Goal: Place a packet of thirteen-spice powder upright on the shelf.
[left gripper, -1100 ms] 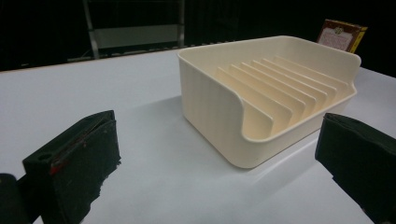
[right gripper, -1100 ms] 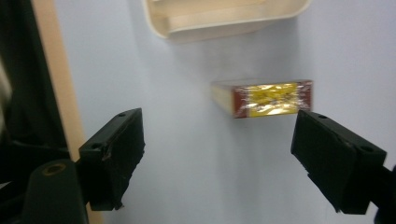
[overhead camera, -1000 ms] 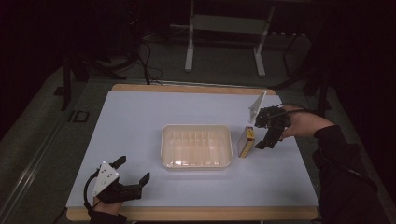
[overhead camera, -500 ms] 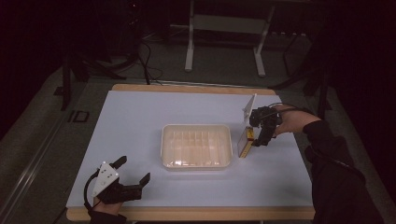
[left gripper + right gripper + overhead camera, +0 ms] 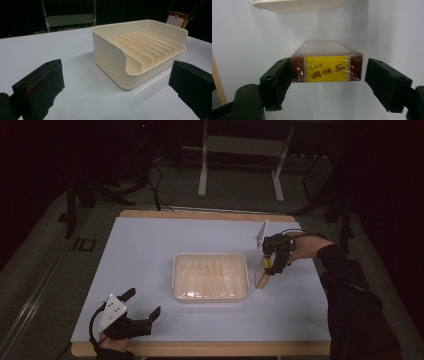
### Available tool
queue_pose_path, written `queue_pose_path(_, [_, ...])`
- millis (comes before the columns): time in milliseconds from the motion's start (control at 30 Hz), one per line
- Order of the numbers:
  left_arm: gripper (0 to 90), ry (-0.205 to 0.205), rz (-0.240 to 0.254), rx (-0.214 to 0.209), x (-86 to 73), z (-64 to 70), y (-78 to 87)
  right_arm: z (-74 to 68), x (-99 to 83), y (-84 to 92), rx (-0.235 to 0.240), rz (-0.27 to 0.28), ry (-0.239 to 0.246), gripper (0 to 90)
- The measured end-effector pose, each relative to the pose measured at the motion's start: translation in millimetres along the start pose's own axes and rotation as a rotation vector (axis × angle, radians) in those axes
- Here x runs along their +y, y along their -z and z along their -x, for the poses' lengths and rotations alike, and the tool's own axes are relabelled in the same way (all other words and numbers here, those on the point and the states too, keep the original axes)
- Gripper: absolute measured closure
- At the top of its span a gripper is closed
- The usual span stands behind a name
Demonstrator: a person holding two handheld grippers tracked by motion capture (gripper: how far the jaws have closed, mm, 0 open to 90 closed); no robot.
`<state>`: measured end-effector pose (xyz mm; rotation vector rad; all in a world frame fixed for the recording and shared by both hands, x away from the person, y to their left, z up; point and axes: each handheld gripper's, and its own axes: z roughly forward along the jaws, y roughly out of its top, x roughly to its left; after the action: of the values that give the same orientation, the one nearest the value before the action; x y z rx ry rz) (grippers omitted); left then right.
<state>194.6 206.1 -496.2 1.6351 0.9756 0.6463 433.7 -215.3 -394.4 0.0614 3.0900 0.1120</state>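
A small brown and yellow box stands on end on the white table, just right of the cream ribbed tray. My right gripper reaches down over the box's top. In the right gripper view the box sits between the jaws, which have just been closing. The left jaw touches it and the right jaw stands a gap away. My left gripper rests open near the table's front left corner, with nothing between its jaws. From the left gripper, the tray lies ahead and the box behind it.
The table's wooden front edge runs just below the left hand. A metal stand and cables lie on the dark floor beyond the far edge. White tabletop stretches between the tray and the left gripper.
The right gripper has come down and in over the box, and its jaws have narrowed around it. The left gripper has not moved.
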Motion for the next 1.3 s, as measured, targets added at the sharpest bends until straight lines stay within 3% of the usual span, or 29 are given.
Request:
queue_pose_path(667, [0.0,-0.001,-0.002,0.001,-0.6,0.9,1.4,2.2,4.4,-8.0,0.061,-0.022,0.023,31.6])
queue_pose_path(800, [0.0,-0.007,-0.004,0.0,-0.5,1.4,1.4,-0.3,3.8,-4.8,0.066,-0.038,0.03,31.7])
queue_pose_path(1300, [0.0,-0.012,0.002,-0.007,0.2,2.5,1.9,-12.4,4.8,24.2,0.066,-0.017,0.053,31.8])
